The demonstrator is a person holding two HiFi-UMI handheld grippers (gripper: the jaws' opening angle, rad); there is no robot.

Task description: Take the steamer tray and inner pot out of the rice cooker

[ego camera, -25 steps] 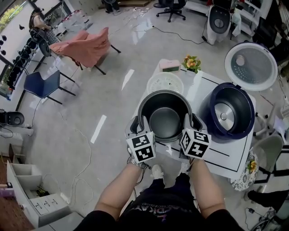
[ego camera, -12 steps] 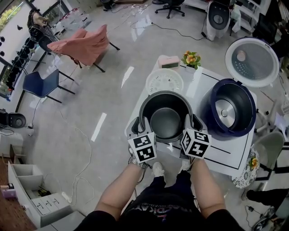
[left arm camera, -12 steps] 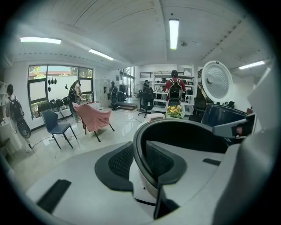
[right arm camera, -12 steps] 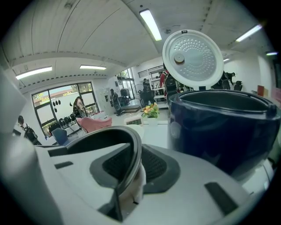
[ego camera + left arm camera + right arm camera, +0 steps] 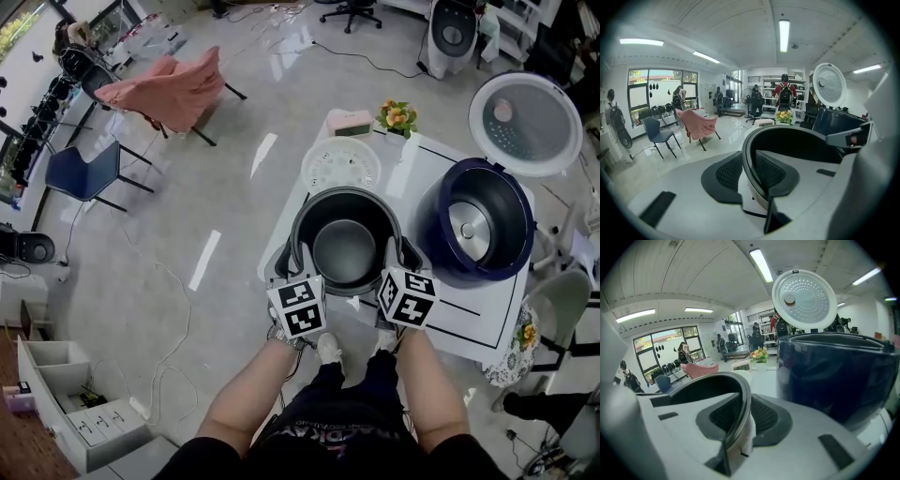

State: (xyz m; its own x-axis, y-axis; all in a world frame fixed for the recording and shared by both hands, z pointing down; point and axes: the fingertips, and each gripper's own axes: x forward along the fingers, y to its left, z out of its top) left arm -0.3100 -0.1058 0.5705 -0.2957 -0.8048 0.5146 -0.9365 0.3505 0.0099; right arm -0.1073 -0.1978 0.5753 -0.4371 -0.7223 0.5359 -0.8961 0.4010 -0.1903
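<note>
White table [image 5: 417, 178] in a tiled room: your left gripper [image 5: 289, 261] and right gripper [image 5: 400, 258] each pinch the rim of the inner pot [image 5: 344, 248], on opposite sides. You hold the pot beside the open rice cooker [image 5: 497, 202]; the steamer tray [image 5: 342, 167] lies just behind it.

An open office or lab workroom: a glossy floor [image 5: 234, 197] with loose cables [image 5: 173, 300] at centre left, a swivel chair [image 5: 352, 11] at the top edge, a blue chair [image 5: 89, 173] upper left, a drawer unit [image 5: 70, 412] lower left, ceiling strip lights [image 5: 783, 35], big windows [image 5: 661, 89] and storage shelves [image 5: 766, 91].
</note>
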